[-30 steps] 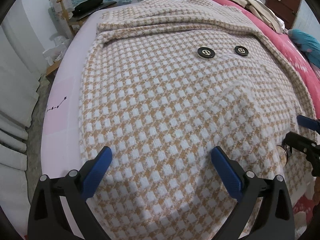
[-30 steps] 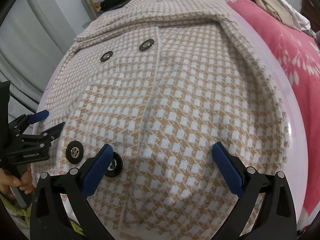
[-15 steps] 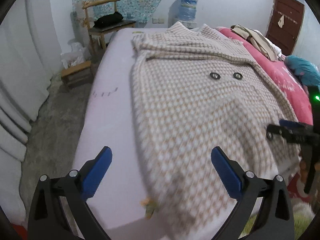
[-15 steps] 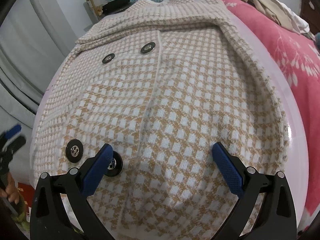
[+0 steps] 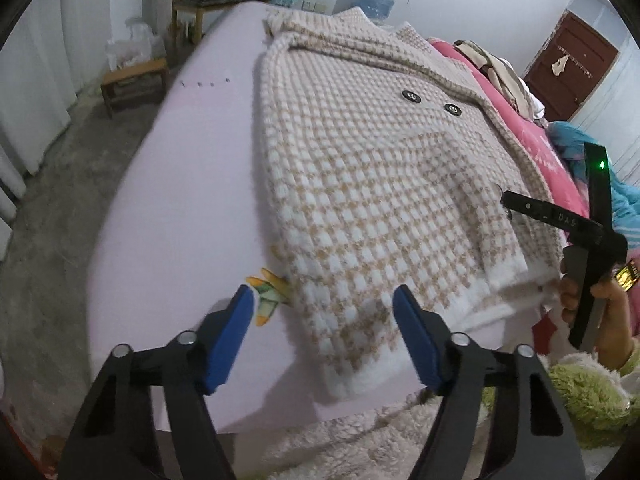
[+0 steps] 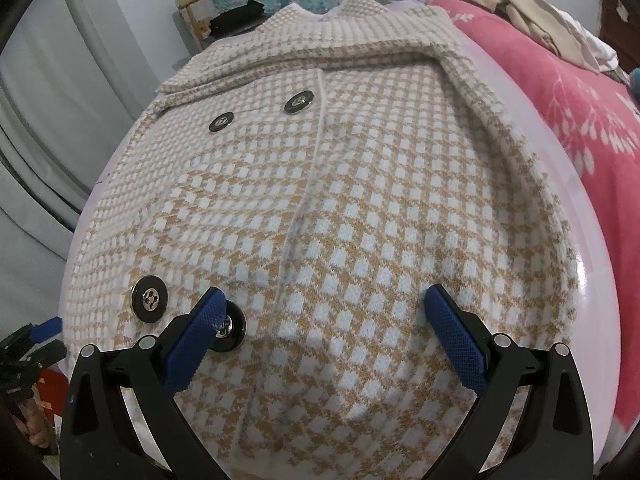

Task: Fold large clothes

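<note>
A checked tan-and-white knitted coat lies spread flat, front up, on a pale lilac bed, its white-edged hem hanging slightly over the near edge. The left gripper hovers off the hem's left corner, jaws wide apart and empty. The right gripper hangs low over the lower front, jaws also spread and empty, one finger above a dark button. The coat looks thick, soft and fairly heavy, likely to sag and drag rather than slide; the hem corners or side edges seem the best places to pinch. A small yellow scrap lies just beside the hem. A pink blanket with piled clothes lies along the right, crowding that side.
</note>
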Motion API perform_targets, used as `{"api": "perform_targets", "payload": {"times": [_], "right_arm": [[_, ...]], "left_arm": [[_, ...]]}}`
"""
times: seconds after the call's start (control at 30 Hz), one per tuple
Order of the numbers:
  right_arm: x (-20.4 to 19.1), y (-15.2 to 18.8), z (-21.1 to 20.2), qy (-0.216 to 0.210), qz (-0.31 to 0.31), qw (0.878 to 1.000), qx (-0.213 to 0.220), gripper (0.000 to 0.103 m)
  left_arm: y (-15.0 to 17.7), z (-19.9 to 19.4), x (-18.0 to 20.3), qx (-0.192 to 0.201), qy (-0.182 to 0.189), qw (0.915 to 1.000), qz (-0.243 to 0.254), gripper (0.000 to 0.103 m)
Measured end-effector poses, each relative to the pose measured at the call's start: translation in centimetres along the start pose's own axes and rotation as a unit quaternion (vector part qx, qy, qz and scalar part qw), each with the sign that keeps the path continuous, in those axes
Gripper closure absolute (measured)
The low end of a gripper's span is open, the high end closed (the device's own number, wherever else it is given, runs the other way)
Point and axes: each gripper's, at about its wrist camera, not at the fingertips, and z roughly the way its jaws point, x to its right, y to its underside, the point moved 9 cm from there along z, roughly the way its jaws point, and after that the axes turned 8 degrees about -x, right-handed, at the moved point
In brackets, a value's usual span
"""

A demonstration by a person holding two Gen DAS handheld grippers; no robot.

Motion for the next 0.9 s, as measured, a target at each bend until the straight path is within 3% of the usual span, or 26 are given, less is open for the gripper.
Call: {"api": "perform_targets", "payload": {"times": [0.33,0.43,0.5,0.7,0.9], "right_arm": [[-0.4,0.6,-0.4,-0.003,-0.003,1.0,0.002,0.008],[-0.4,0.9,-0.7,-0.006,-0.006,1.0,-0.002,0.008],[-0.3,1.3,-1.5,-0.013,-0.002,1.0,0.0,0.008],[1.8,3.1,-7.4,-0.018,0.015,0.998,0.064,0.008],[5.3,6.7,-9.3,-0.011,0.077,0.996,0.04,0.009]], "left_arm": [[-0.2,0.6,0.0,-0.006,0.048,0.9987,-0.019,0.056],[0.4,0.6,0.6,-0.012,0.062,0.9978,-0.018,0.057],[0.6,0.6,0.8,-0.013,0.063,0.9978,-0.015,0.057],[0.9,0.8,0.9,-0.019,0.053,0.9984,-0.001,0.057],[1.0,1.1,1.0,-0.023,0.037,0.9989,0.019,0.057]]}}
